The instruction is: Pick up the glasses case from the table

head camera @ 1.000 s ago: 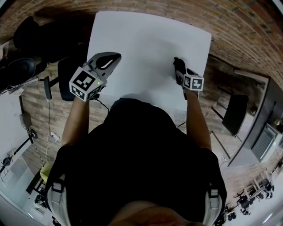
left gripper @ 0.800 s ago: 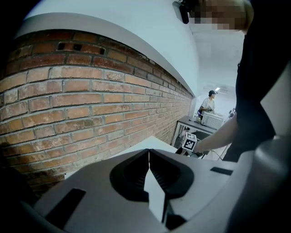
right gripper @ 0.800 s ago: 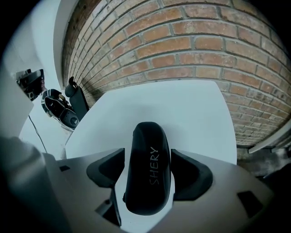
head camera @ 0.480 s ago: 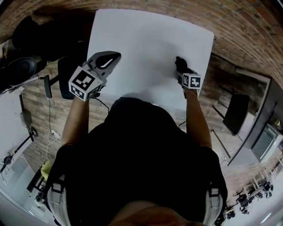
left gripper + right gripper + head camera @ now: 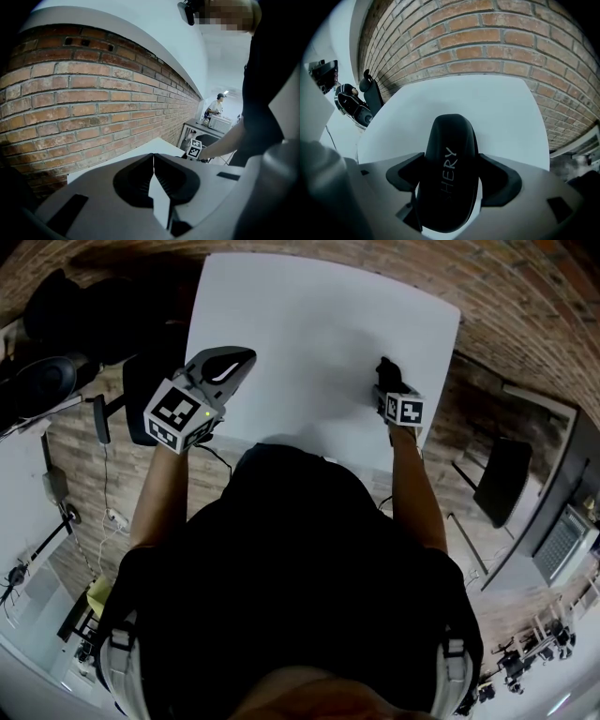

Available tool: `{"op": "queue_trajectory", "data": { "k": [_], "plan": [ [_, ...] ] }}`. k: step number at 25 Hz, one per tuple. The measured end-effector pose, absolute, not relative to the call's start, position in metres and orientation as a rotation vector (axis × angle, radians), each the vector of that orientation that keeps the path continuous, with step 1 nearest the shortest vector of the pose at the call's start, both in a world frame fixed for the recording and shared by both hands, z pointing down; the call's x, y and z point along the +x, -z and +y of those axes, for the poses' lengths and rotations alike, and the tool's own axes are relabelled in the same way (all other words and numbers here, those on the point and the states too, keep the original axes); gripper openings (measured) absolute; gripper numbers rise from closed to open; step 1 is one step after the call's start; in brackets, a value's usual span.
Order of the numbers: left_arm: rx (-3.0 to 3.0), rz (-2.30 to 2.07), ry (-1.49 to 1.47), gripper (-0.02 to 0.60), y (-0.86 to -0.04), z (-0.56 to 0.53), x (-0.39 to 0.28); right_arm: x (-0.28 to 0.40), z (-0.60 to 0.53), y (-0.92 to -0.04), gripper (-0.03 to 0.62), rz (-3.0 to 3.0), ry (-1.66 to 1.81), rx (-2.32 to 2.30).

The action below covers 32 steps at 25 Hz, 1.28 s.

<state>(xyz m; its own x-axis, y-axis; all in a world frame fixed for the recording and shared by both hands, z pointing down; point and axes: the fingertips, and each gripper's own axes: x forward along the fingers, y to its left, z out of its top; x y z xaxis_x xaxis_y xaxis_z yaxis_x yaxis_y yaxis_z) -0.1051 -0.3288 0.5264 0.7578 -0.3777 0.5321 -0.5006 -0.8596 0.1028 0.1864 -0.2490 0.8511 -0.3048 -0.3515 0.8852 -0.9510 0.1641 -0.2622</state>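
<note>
Head view first: the person's dark torso swallows the near edge of the table. The right gripper, whose jaws have just been opening with the glasses case between them, covers all but 1 dark end of that case. Switch to the right gripper view and the case's near end drops behind the gripper's own body, while the lettering fades into shadow low down, only 4 letters readable. Over in the left gripper view, a distant person is far too small to make out, and the right gripper's marker cube pokes up while everything below it sits hidden behind the left gripper.
</note>
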Motion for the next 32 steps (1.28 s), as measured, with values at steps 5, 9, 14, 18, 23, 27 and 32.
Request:
{"op": "queue_trajectory", "data": {
  "k": [5,9,14,18,23,27,32],
  "plan": [
    [2.712,-0.682,-0.746,0.011,-0.530,-0.331,-0.105,0.185,-0.251,-0.855,0.368,-1.747,-1.111,1.258],
    [2.706,-0.682,-0.749,0.011,-0.531,-0.330,-0.103,0.186,-0.250,-0.854,0.373,-1.737,-1.083,1.271],
    [2.695,-0.673,-0.757,0.010,-0.537,-0.331,-0.106,0.182,-0.253,-0.858,0.377,-1.702,-1.035,1.281],
    [2.688,-0.677,-0.762,0.011,-0.541,-0.333,-0.109,0.181,-0.254,-0.860,0.376,-1.680,-1.018,1.294],
    [2.682,-0.679,-0.765,0.011,-0.543,-0.334,-0.110,0.183,-0.254,-0.863,0.376,-1.653,-0.995,1.328],
    [2.677,-0.669,-0.747,0.011,-0.545,-0.331,-0.110,0.182,-0.255,-0.861,0.376,-1.654,-0.978,1.340],
    [2.672,-0.671,-0.767,0.011,-0.547,-0.332,-0.110,0.182,-0.249,-0.865,0.376,-1.640,-1.007,1.340]
  ]
}}
